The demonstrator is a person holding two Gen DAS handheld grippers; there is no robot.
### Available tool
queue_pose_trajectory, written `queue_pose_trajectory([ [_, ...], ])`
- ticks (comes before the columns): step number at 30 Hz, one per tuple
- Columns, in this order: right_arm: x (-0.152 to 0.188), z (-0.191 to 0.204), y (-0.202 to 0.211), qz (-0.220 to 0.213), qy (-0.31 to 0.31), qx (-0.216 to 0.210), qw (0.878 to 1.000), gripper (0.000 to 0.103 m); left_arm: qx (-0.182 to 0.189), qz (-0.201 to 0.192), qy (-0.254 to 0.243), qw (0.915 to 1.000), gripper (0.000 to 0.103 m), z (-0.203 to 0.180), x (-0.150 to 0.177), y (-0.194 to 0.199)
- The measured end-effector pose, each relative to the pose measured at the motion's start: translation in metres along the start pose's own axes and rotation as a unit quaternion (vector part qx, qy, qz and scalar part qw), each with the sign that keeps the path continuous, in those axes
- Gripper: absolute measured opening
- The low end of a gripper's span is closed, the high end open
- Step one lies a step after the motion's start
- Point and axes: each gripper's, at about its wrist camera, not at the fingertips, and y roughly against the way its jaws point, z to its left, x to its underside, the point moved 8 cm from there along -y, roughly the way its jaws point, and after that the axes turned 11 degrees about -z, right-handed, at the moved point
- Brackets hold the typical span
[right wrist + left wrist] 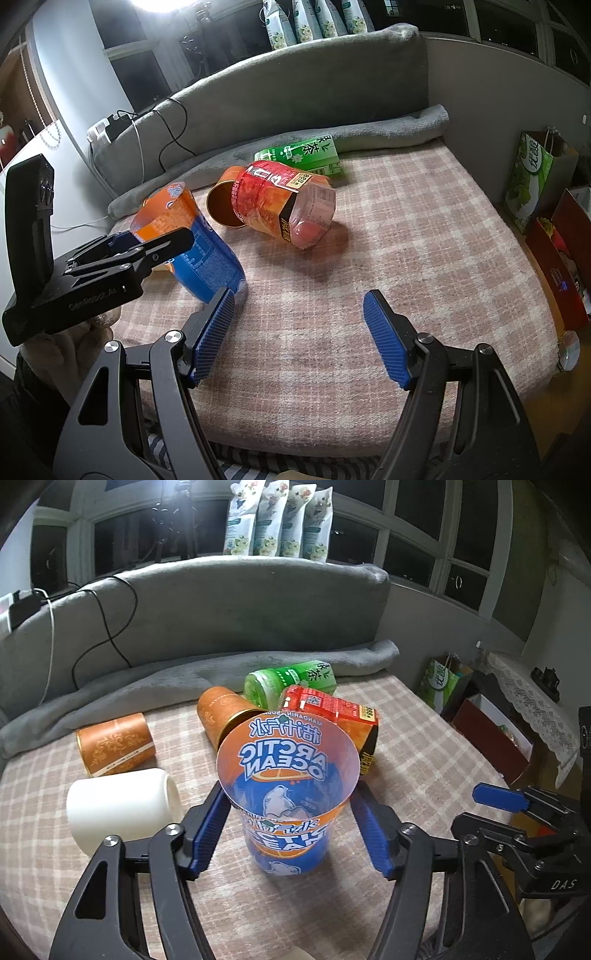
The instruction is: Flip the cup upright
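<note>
The blue and orange "Arctic Ocean" cup (286,794) stands mouth up on the checked blanket, between the blue pads of my left gripper (291,808). The jaws stand on either side of the cup's upper part, with a small gap on the right side, so the left gripper is open. In the right wrist view the cup (199,243) leans a little, with the left gripper (122,251) at its rim. My right gripper (299,317) is open and empty, low over the blanket to the right of the cup.
A white cup (122,808) lies on its side at left. Two orange tubes (114,744) (221,712), a green tea bottle (291,683) and a red bottle (288,203) lie behind the cup. Grey blanket roll (184,679) at back; bags (532,181) off the right edge.
</note>
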Motion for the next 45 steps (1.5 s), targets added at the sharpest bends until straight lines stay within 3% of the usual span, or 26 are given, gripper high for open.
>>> queue_pose_trajectory([
  [6, -0.001, -0.001, 0.001, -0.001, -0.001, 0.002, 1.000, 0.075, 0.006, 0.008, 0.003, 0.9999, 0.078, -0.002, 0.003, -0.003],
  [17, -0.009, 0.004, 0.009, -0.031, 0.019, 0.011, 0.999, 0.076, 0.000, 0.009, 0.016, 0.9998, 0.078, 0.010, 0.009, 0.009],
  [20, -0.014, 0.009, 0.011, -0.046, 0.032, 0.013, 0.998, 0.083, -0.005, 0.006, 0.021, 0.9998, 0.078, 0.016, 0.011, 0.018],
  [31, -0.028, 0.034, 0.015, -0.095, 0.072, 0.013, 0.993, 0.085, -0.067, -0.065, 0.023, 0.9954, 0.079, 0.041, 0.006, 0.073],
  [36, -0.031, 0.040, 0.016, -0.116, 0.088, 0.022, 0.989, 0.086, -0.111, -0.109, 0.029, 0.9874, 0.079, 0.057, 0.003, 0.101],
  [40, -0.034, 0.045, 0.020, -0.138, 0.092, 0.020, 0.986, 0.096, -0.138, -0.134, 0.037, 0.9806, 0.079, 0.068, 0.002, 0.119],
  [45, -0.040, 0.049, 0.029, -0.171, 0.101, 0.030, 0.980, 0.096, -0.175, -0.170, 0.034, 0.9691, 0.081, 0.076, 0.000, 0.139],
])
